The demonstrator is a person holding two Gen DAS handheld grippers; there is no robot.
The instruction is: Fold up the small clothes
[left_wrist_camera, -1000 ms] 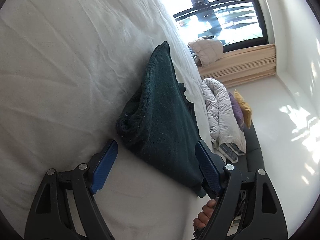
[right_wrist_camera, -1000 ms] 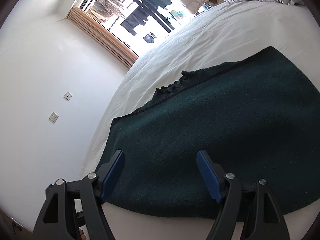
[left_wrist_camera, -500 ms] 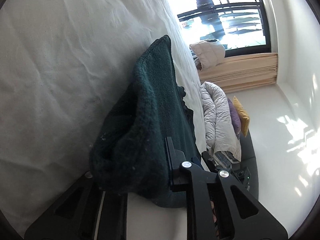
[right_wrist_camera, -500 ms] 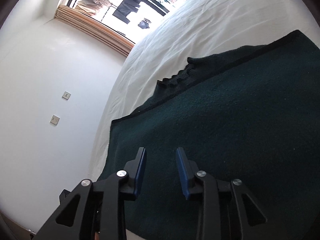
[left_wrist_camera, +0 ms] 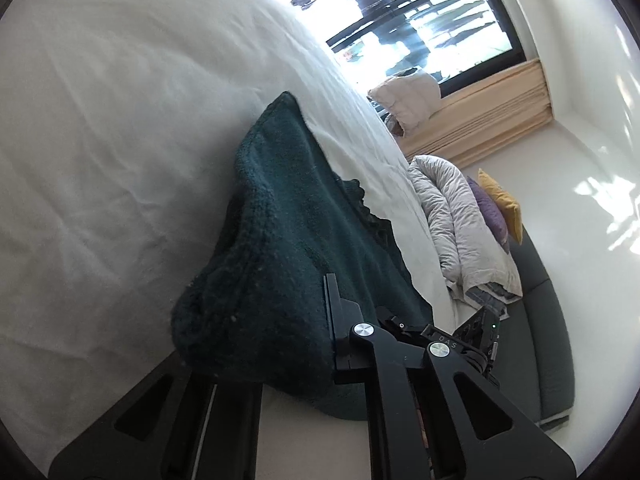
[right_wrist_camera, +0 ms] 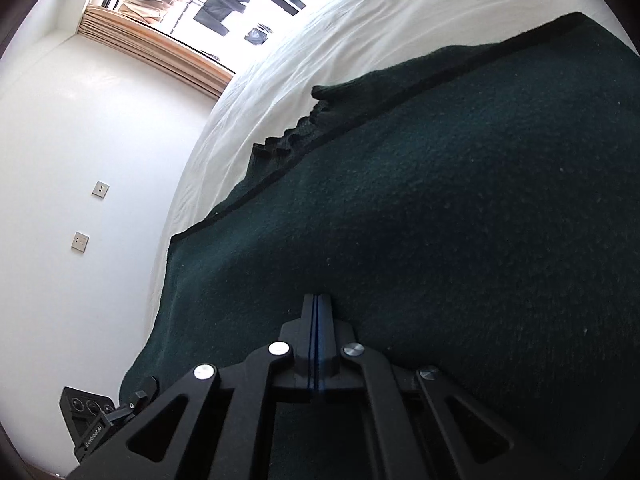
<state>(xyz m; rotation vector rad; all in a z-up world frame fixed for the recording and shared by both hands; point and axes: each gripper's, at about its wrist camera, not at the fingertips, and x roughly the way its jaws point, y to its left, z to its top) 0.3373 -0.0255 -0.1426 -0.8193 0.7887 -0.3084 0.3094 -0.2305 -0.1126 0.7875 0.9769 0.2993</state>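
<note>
A dark green knitted garment (left_wrist_camera: 288,220) lies on the white bed (left_wrist_camera: 120,140), near the bed's edge. My left gripper (left_wrist_camera: 312,304) is shut on its bunched near corner. The cloth hangs over and hides one finger, and only the other finger (left_wrist_camera: 334,320) shows. In the right wrist view the same garment (right_wrist_camera: 440,220) fills most of the picture, with a scalloped edge at its far side. My right gripper (right_wrist_camera: 318,300) is shut, its blue pads together. Its tips are pressed down into the garment's top layer and pinch it.
Past the bed's edge a rolled grey-white duvet (left_wrist_camera: 460,220) lies with purple and yellow cushions (left_wrist_camera: 496,208) on a dark sofa (left_wrist_camera: 540,320). A bright window (left_wrist_camera: 420,8) stands beyond. A white wall with two sockets (right_wrist_camera: 100,190) flanks the bed (right_wrist_camera: 360,32).
Both grippers went from wide open to shut. The left one closed on the garment's bunched corner, which now stands raised. The right one came down onto the cloth and closed.
</note>
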